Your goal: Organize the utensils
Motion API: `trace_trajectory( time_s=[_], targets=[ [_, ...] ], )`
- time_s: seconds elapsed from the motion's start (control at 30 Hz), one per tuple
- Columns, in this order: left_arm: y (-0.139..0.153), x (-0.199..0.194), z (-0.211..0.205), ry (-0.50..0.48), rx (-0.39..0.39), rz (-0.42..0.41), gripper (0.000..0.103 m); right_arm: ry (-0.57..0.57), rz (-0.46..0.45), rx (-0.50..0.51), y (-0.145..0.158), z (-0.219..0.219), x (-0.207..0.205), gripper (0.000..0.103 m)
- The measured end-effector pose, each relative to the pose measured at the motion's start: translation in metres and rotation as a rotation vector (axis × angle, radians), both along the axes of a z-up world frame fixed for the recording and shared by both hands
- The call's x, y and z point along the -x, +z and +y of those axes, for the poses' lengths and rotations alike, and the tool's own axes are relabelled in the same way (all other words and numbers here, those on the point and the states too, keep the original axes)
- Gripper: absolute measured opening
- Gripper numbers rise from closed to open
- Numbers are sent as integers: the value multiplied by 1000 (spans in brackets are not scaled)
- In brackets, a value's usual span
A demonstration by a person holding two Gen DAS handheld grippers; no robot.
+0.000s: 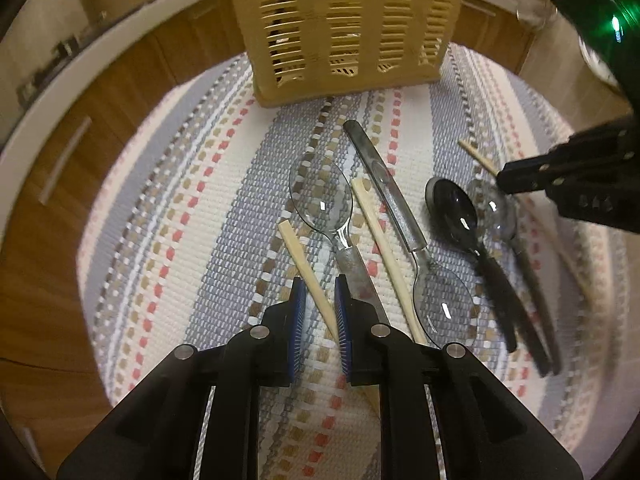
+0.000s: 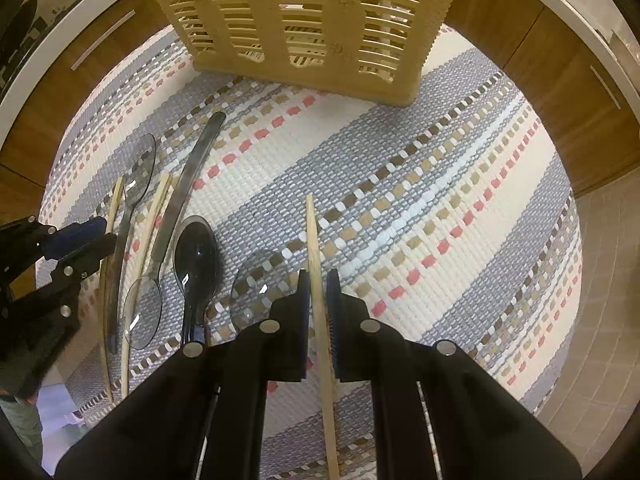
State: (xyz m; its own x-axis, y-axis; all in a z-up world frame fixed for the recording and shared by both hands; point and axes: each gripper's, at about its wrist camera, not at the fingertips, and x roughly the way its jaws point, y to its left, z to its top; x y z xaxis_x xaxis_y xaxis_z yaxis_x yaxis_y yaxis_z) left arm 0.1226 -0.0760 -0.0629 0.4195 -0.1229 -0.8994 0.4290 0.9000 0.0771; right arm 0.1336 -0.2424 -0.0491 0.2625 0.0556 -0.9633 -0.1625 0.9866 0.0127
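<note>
Both claws point down at a striped woven mat (image 1: 168, 240) where plastic cutlery lies in a loose row, its handles and bowls pointing alternate ways. A yellow slotted caddy (image 1: 344, 28) stands upright at twelve o'clock as the likely destination.

The right claw (image 2: 318, 280) is clamped on a lone chopstick (image 2: 314, 232). This chopstick lies apart from the row, its tip reaching toward twelve o'clock and its tail running back under the tool. The grip sits partway along the shaft, probably so the stick will not swing when it is lifted.

The left claw (image 1: 320, 312) straddles the leftmost chopstick (image 1: 298, 256), which crosses the gap on a slant. Its blue pads (image 1: 299, 308) stand narrowly apart. The stick rests against the right pad and mat shows on its other side, so nothing is gripped there yet.

At one o'clock from that claw lie a clear spoon (image 1: 320, 196) and a second chopstick (image 1: 384, 248). A reversed clear spoon (image 1: 444, 304) has its grey handle toward the caddy. At two o'clock is a black spoon (image 1: 456, 208).

Sorting looks barely begun, with most pieces on the mat. Taking the thin sticks first makes sense, because they lie between the spoons and free the row once removed.
</note>
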Motion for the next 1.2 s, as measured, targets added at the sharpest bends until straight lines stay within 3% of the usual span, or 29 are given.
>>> trace_trajectory(
  time_s=[0.2, 0.4, 0.57, 0.83, 1.07, 1.2],
  targets=[
    [0, 1, -10, 3, -41, -22, 3, -17, -39, -30, 0, 0, 10, 4],
    [14, -1, 13, 43, 138, -32, 3, -61, -114, -117, 9, -21, 28, 4],
    [36, 7, 20, 51, 211, -97, 3, -78, -226, -192, 36, -32, 50, 4],
    [104, 24, 37, 45, 444, -353, 3, -67, -486, -344, 94, -41, 91, 4],
    [170, 20, 45, 51, 643, -610, 3, -69, -731, -365, 163, -38, 95, 4],
    [196, 4, 45, 56, 700, -722, 3, -101, -855, -363, 199, -39, 78, 4]
  ],
)
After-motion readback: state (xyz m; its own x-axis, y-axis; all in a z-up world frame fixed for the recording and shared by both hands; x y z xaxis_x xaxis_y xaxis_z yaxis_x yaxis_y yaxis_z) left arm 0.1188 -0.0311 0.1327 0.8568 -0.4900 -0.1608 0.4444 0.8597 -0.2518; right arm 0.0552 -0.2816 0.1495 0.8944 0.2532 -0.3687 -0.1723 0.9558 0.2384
